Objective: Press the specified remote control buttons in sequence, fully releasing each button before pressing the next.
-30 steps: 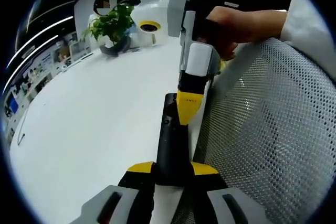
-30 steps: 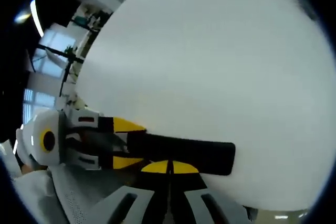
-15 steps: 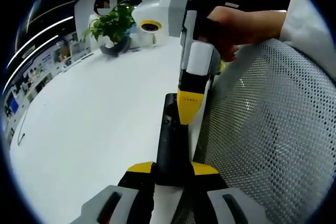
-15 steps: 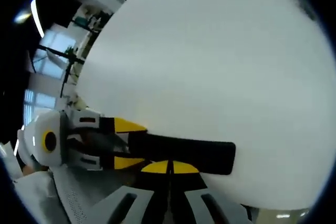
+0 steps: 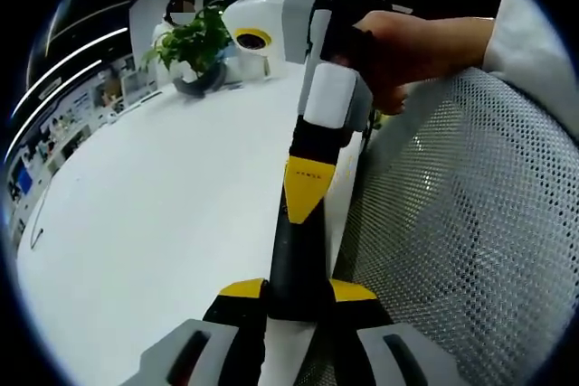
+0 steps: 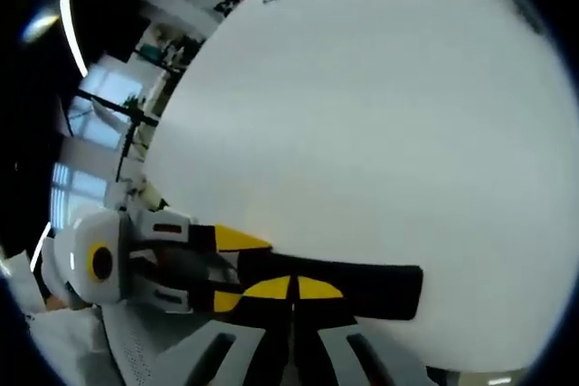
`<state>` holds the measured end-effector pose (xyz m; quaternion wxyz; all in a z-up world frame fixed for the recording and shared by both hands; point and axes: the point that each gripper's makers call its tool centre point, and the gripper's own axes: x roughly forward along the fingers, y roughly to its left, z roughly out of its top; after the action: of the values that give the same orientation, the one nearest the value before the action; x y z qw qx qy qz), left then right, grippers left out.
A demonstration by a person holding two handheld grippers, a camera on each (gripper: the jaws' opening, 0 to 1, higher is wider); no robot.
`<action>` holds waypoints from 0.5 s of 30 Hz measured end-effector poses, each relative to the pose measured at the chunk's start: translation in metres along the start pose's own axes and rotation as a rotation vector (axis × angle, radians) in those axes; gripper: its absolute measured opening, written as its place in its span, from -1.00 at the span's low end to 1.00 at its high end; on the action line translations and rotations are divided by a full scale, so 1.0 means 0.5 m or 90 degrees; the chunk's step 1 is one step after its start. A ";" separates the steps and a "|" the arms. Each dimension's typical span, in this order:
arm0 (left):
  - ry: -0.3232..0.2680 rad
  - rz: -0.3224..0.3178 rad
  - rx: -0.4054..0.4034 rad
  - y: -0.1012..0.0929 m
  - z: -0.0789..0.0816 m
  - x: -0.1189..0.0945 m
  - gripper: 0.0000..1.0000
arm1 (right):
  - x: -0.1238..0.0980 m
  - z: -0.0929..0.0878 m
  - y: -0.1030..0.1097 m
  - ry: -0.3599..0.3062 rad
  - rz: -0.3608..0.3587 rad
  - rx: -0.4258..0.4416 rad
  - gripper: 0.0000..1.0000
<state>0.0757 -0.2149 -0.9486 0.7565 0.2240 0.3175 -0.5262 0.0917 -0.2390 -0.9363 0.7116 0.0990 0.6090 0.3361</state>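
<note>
The remote (image 5: 297,250) lies at the white bench (image 5: 163,223) edge, its near end clamped in your left claw (image 5: 297,294). Your right claw (image 5: 303,192), tips together and empty, has slid nearer along its face (next button, probably).

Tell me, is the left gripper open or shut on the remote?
Shut on it: the left gripper has its yellow-tipped jaws pressed against both sides of the black remote.
</note>
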 end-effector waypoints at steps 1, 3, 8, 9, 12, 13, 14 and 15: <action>0.000 0.000 0.000 0.000 0.000 0.000 -0.50 | 0.000 0.000 0.000 0.000 -0.001 -0.002 -1.00; 0.000 0.000 0.000 0.000 0.000 0.000 -0.50 | 0.004 -0.003 -0.001 0.007 -0.004 -0.007 -1.00; -0.001 -0.001 -0.002 0.000 0.000 0.000 -0.50 | 0.003 -0.004 -0.002 0.004 -0.010 -0.026 -1.00; -0.001 -0.001 -0.002 0.000 0.000 0.000 -0.50 | 0.004 -0.004 -0.001 0.001 -0.013 -0.032 -1.00; -0.002 -0.001 -0.002 0.000 0.000 0.000 -0.50 | 0.004 -0.004 -0.001 -0.003 -0.021 -0.047 -1.00; -0.002 -0.001 -0.002 0.000 0.000 0.000 -0.50 | 0.004 -0.003 -0.003 -0.006 -0.021 -0.046 -1.00; -0.002 -0.002 -0.002 0.000 0.000 -0.001 -0.50 | 0.005 -0.003 -0.004 -0.006 -0.021 -0.043 -1.00; -0.002 -0.002 -0.002 0.000 0.000 -0.001 -0.50 | 0.005 -0.002 -0.006 -0.006 -0.019 -0.037 -1.00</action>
<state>0.0757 -0.2146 -0.9483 0.7566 0.2217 0.3171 -0.5271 0.0919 -0.2399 -0.9401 0.7220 0.0705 0.5969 0.3425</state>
